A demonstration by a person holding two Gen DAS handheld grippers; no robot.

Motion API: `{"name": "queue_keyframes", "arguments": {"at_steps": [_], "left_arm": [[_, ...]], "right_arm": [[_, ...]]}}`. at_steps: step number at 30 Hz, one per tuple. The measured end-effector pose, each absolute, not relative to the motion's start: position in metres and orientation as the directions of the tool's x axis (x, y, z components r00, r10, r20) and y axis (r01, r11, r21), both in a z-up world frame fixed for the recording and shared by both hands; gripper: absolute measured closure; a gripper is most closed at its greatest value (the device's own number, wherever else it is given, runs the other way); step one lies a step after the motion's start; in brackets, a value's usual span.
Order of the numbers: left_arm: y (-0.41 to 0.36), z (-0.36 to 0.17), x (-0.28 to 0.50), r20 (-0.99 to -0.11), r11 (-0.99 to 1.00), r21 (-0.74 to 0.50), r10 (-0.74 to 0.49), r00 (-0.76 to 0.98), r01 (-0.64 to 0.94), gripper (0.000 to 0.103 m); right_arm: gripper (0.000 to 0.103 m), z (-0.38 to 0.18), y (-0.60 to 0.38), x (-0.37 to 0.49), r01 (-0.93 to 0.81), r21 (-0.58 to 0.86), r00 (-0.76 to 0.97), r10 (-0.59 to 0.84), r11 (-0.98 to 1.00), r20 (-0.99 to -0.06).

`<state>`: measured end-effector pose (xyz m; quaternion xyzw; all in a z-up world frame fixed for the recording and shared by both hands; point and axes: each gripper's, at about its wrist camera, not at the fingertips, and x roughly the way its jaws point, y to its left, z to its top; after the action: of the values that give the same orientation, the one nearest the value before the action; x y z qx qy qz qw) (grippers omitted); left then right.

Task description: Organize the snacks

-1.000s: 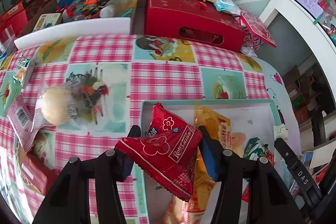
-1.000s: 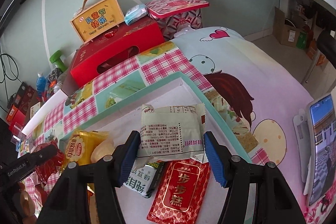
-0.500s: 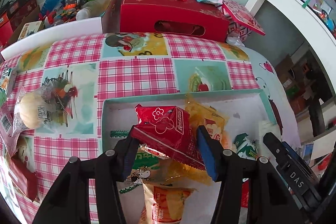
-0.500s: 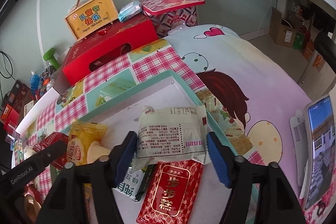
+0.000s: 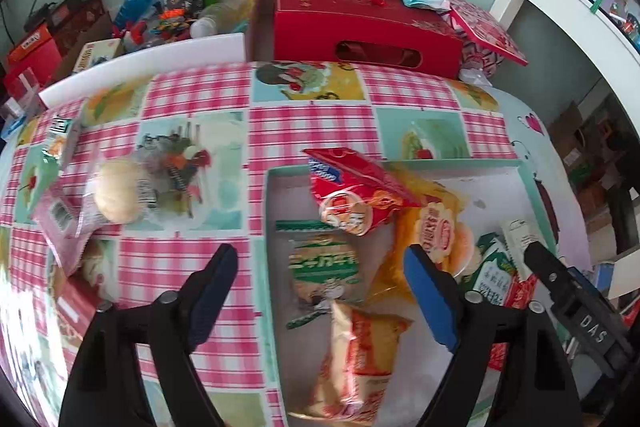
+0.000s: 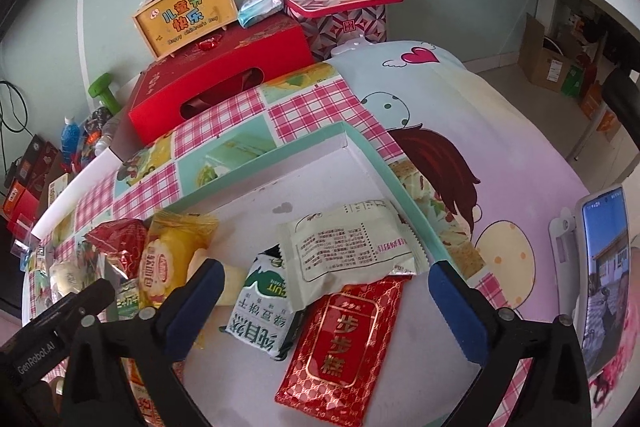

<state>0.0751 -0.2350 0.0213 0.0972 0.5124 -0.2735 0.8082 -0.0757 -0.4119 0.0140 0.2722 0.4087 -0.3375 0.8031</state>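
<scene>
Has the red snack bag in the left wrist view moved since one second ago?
Yes. The red snack bag has left the opening left hand-held gripper and now lies in the tray, at its far-left corner.

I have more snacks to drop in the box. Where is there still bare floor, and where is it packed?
Bare floor lies along the box's far wall, behind the pale printed packet. The near side is crowded: yellow packet, green packet and red packet overlap.

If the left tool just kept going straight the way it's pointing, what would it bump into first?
Most likely the green snack packet lying in the teal tray, right ahead between the left tool's opening, empty jaws. Depth is hard to judge, so it might hit the orange packet below it.
</scene>
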Motion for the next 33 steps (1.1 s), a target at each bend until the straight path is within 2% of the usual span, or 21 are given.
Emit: {"name": "queue_keyframes", "arguments": {"at_steps": [7,10,20,33], "left_arm": [[-0.203,0.026,0.074,-0.869,0.868,-0.035,-0.271,0.414,0.496,0.010],[-0.189,0.026,0.073,-0.862,0.881,-0.006,-0.245,0.444,0.473,0.004],[-0.151,0.021,0.079,-0.872,0.917,0.120,-0.086,0.481,0.381,0.003],[-0.082,0.005,0.101,-0.886,0.967,0.146,0.035,0.462,0.208,0.003]], "right_arm": [[0.000,0.019,-0.395,-0.071,0.768,0.138,0.400,-0.301,0.626,-0.866],[0.000,0.024,-0.385,-0.067,0.756,0.141,0.406,-0.289,0.639,-0.867],[0.000,0.037,-0.346,-0.046,0.697,0.111,0.433,-0.292,0.709,-0.853],[0.000,0.031,-0.275,-0.002,0.541,0.074,0.465,-0.225,0.838,-0.856]]}}
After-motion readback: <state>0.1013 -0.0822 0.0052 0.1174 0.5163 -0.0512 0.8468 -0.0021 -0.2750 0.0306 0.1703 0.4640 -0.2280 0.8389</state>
